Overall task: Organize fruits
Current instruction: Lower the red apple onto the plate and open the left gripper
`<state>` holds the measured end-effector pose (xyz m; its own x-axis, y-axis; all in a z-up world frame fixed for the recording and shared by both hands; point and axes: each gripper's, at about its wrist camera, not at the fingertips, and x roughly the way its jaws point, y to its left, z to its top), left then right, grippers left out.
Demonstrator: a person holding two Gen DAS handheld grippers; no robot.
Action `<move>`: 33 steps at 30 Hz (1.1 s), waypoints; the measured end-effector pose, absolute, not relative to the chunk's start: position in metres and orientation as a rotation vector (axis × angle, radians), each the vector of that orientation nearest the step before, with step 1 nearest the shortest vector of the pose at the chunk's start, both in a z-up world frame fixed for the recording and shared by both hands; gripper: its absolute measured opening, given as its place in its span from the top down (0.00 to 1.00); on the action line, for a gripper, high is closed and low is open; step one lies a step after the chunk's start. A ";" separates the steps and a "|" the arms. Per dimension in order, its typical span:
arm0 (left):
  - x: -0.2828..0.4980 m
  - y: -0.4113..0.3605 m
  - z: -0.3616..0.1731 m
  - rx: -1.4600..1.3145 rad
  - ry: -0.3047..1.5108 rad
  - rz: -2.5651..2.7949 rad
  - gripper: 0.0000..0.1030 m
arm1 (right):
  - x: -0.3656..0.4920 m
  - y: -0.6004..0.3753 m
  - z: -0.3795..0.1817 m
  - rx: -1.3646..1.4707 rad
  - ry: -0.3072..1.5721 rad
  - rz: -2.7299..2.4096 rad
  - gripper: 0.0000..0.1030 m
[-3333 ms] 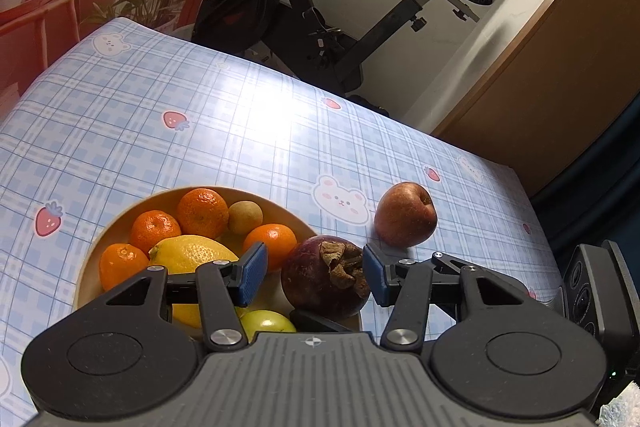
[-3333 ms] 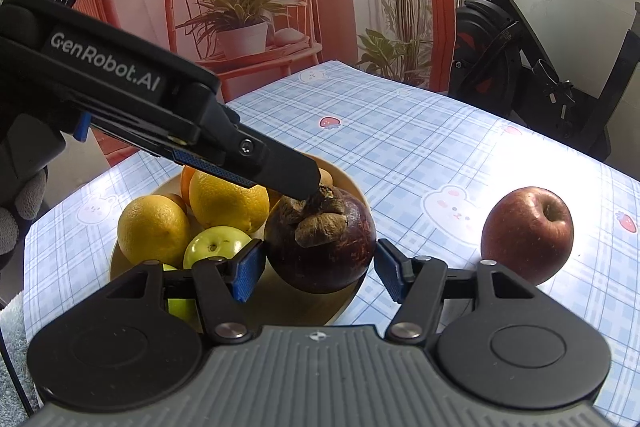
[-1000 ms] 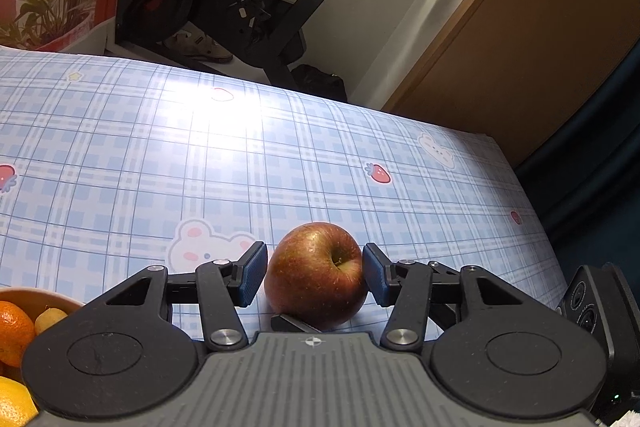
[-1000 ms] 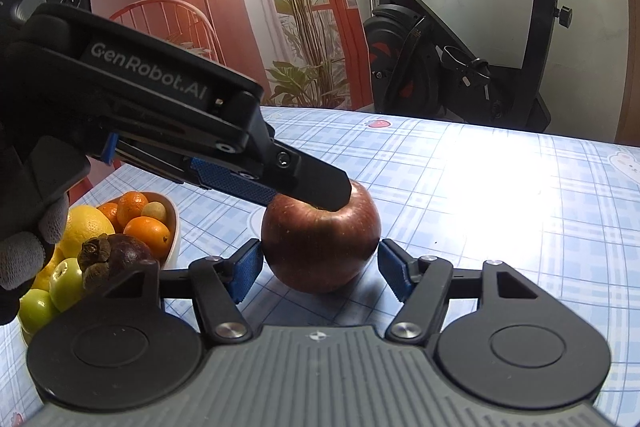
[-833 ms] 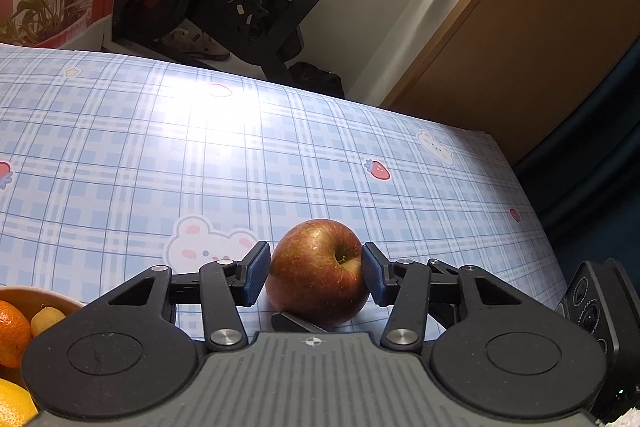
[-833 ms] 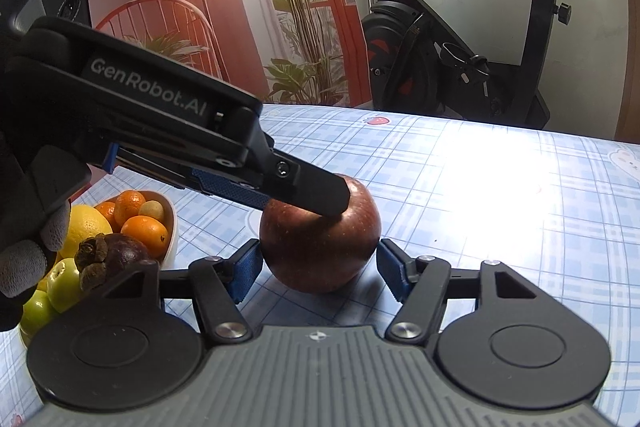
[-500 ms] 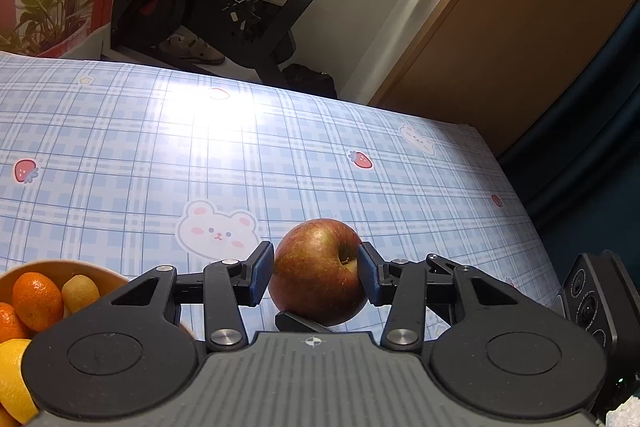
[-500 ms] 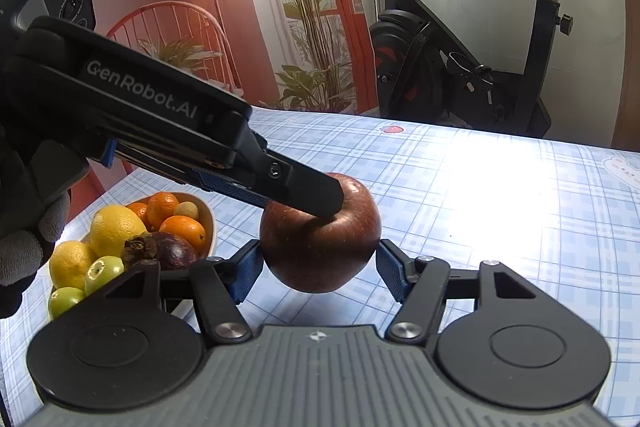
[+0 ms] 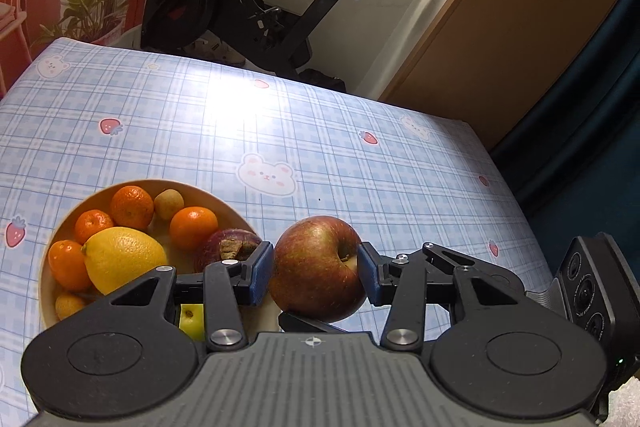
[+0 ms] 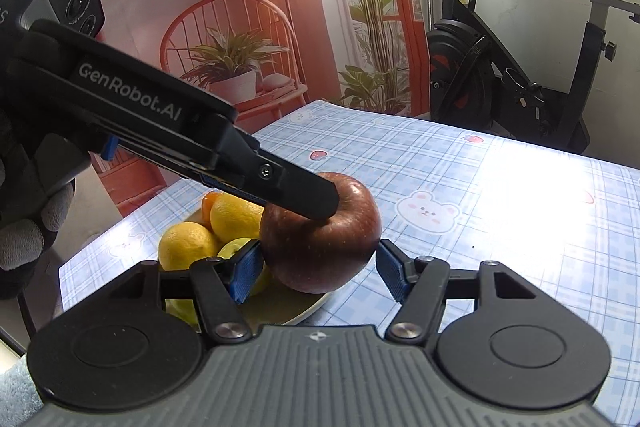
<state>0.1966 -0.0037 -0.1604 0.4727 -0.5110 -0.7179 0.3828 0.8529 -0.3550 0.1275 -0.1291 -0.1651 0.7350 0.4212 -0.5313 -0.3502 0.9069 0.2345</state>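
The checked tablecloth (image 9: 320, 131) carries a fruit bowl (image 9: 208, 193) near its left edge. The left gripper (image 9: 316, 273) clamps the apple (image 9: 316, 267) just above the bowl's right rim; the right gripper (image 10: 320, 269) brackets it, pads apparently not pressing

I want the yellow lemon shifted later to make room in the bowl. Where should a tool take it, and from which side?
Grip the lemon across its short middle, coming from above. It lies on its side among the oranges in the bowl, pointed end toward them, so only its top is free and its ends would probably slip.
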 end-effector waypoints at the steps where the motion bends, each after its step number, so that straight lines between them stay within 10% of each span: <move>1: 0.193 -0.001 -0.162 -0.153 0.933 -0.547 0.53 | 0.124 -0.125 -0.166 0.115 0.620 0.429 0.37; 33: 0.176 0.062 -0.181 -0.275 0.927 -0.449 0.48 | 0.128 -0.084 -0.188 0.036 0.723 0.459 0.35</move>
<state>0.1759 0.0619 -0.1811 0.5183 -0.4847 -0.7046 0.2528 0.8739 -0.4152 0.1280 -0.0838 -0.1883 0.6551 0.4168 -0.6302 -0.3921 0.9005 0.1880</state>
